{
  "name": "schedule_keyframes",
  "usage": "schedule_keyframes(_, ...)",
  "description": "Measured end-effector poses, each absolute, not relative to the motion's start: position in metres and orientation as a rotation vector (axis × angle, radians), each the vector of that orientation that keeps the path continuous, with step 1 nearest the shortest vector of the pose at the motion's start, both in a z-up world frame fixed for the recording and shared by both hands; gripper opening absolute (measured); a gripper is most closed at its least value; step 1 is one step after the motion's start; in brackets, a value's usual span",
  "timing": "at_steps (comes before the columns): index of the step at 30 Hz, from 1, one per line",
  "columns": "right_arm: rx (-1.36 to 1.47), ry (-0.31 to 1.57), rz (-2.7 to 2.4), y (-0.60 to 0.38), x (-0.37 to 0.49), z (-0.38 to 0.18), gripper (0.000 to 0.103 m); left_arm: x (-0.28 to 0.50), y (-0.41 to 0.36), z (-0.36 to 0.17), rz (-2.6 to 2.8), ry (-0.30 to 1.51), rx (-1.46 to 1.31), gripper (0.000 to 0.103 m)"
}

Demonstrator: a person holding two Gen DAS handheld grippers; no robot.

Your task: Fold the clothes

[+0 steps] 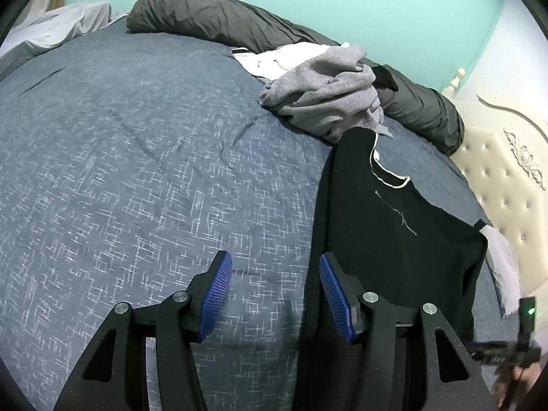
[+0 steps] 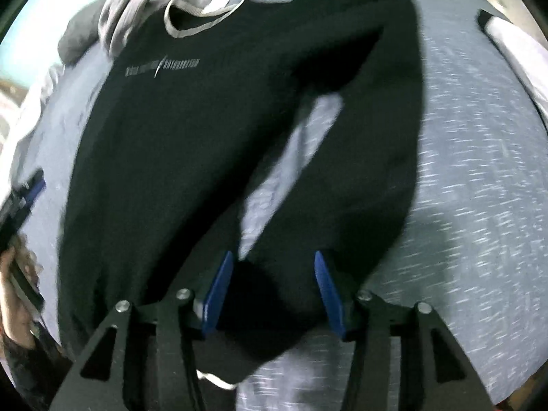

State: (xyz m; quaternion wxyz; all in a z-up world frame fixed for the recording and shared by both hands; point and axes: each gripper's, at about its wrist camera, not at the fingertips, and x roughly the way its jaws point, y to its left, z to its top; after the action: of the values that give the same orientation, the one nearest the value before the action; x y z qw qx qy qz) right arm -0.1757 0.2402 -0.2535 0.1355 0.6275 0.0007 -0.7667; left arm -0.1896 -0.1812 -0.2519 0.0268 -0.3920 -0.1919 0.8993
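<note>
Claws both wide open, empty: left claw (image 1: 275, 294) over bedspread (image 1: 137, 171); right claw (image 2: 270, 294) over black sweatshirt (image 2: 178, 130) sleeve.

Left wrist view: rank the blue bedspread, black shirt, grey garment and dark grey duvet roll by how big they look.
1. Blue bedspread, fills most of the view.
2. Black shirt, though it lies nearer the camera.
3. Dark grey duvet roll.
4. Grey garment, crumpled.
The last two look close.

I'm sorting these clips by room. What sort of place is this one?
Most likely a bedroom. The black shirt lies on a bed with a blue patterned cover; a cream tufted headboard stands at one end, and a dark rolled duvet lies along the far edge.
</note>
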Motion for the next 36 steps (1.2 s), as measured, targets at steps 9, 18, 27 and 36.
schedule_keyframes(9, 1.849, 0.079, -2.242, 0.227, -0.169, -0.267, 0.007, -0.187, -0.185, -0.25, 2.78, -0.599, -1.204, 0.058)
schedule_keyframes(18, 1.743, -0.009, -2.37, 0.275, -0.164, -0.231, 0.003, -0.187, -0.184, -0.25, 2.785, -0.592, -1.209, 0.058)
schedule_keyframes(27, 1.676, -0.078, -2.672, 0.41, -0.214, -0.183, 0.003, -0.189, -0.181, -0.253, 2.785, -0.58, -1.227, 0.058)
schedule_keyframes(36, 1.756, -0.17, -2.93, 0.513, -0.245, -0.155, 0.006, -0.193, -0.18, -0.256, 2.779, -0.575, -1.243, 0.058)
